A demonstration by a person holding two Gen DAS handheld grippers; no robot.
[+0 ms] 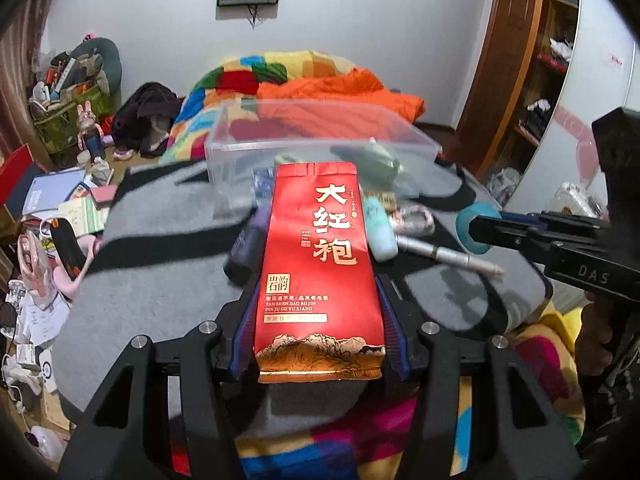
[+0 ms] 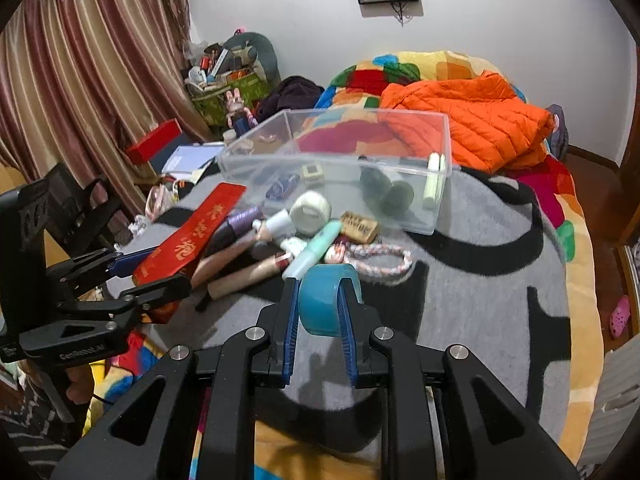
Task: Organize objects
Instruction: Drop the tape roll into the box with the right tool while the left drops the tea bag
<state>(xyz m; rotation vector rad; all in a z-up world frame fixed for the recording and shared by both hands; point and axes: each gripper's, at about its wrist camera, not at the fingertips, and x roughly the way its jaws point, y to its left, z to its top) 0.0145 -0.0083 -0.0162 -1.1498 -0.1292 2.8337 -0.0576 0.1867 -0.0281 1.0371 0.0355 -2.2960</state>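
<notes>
Bed (image 2: 500, 280) with a grey-and-black blanket carries everything; clear plastic bin (image 2: 438, 184) sits toward its far side, already holding a few small items: a pale green tube, dark rounded pieces, a small cube. Loose pile just in front of the bin: cosmetic tubes, a white tape roll, a braided cord, a wooden tag. Left tool (image 1: 320, 320) is clamped on the red tea packet (image 1: 316, 264), pads pressing its two long edges near the base, packet lifted clear of the pile and pointing at the bin. Packet is a flat, glossy red foil pouch, gold lettering, mountain print at the bottom; likely to buckle if squeezed harder. Right tool (image 2: 320, 312) is closed on the teal tape roll (image 2: 326, 304), roll standing on edge between the pads, above the blanket just short of the pile. Judgement: both are mid-carry to the bin. Go one at a time so the tools don't cross over the opening; lay the packet flat along a bin wall, release low, then drop the roll into the free corner.
</notes>
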